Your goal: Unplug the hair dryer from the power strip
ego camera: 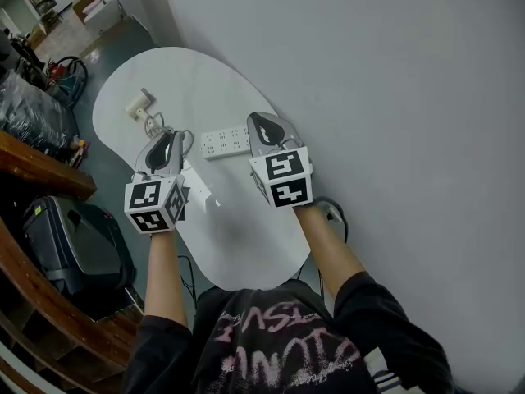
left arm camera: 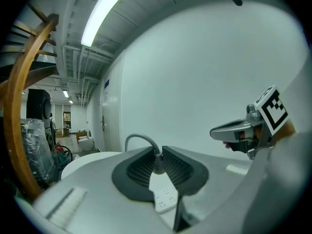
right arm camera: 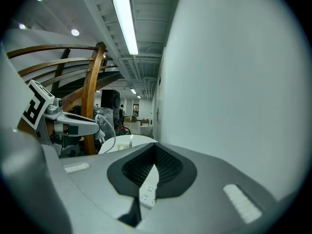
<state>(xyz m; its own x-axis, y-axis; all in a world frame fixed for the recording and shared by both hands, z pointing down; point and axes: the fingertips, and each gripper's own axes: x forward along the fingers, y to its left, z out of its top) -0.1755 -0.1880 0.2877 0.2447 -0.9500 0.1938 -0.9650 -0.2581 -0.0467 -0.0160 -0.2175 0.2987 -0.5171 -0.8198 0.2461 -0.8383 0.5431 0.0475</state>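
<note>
Left tongs (left arm camera: 157, 156) gripping, right tongs (right arm camera: 155, 151) closed, both forearms (ego camera: 166, 273) extended.

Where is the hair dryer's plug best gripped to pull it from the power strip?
On the plug body, below where the cord arches out, coming from above: the power strip has its sockets facing up. The left gripper is shut there; the right gripper seems shut on the strip's end.

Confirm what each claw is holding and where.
Left claw: shut on the grey cord of the beige hair dryer, at its plug end. Right claw: shut on the white rectangular power strip, at one end.
</note>
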